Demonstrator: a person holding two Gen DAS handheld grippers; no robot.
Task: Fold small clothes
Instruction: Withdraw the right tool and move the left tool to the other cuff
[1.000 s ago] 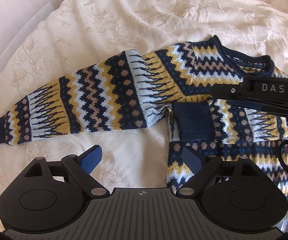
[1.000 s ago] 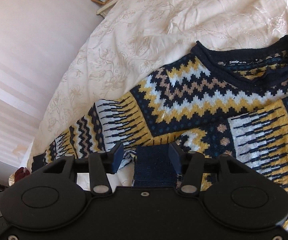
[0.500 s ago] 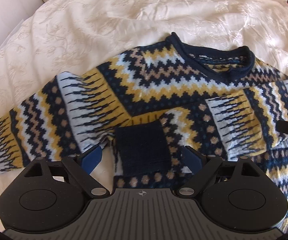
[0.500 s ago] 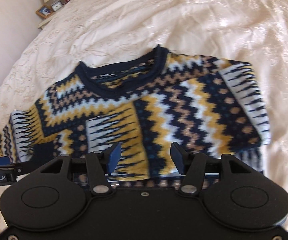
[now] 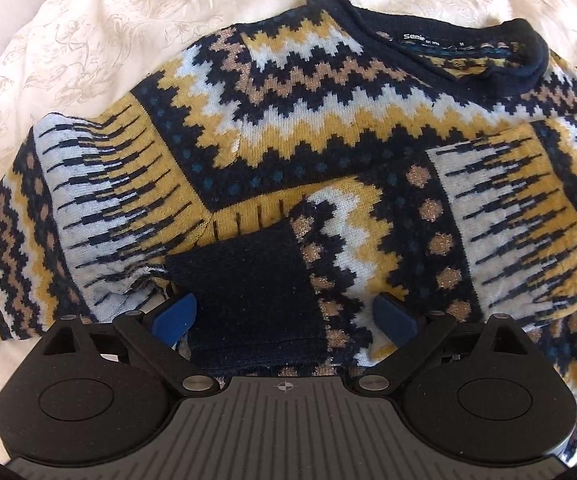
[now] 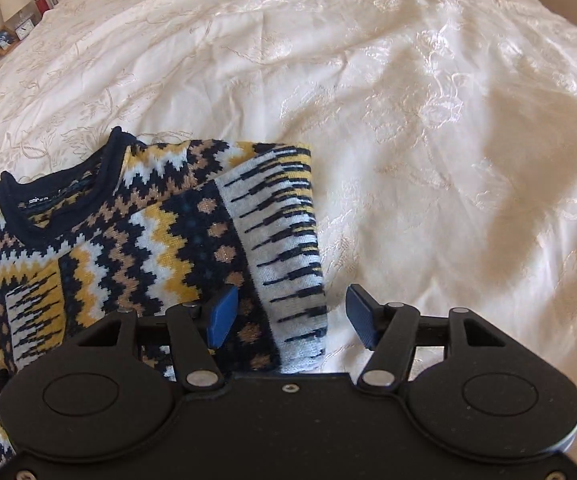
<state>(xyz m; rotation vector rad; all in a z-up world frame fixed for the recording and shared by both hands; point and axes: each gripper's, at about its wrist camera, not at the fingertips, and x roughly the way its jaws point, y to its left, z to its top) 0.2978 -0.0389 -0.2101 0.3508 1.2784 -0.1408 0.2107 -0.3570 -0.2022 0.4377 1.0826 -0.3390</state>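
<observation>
Patterned knit sweater (image 5: 328, 128), one sleeve folded across chest, on bedspread (image 6: 408, 100).
Navy cuff (image 5: 248, 292) dead ahead between spread fingers of left gripper (image 5: 284, 316); right gripper (image 6: 288, 316) likewise spread, empty, astride folded side edge.

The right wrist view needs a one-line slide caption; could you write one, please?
Open right gripper straddles the folded edge of a patterned sweater on a cream bedspread.
</observation>
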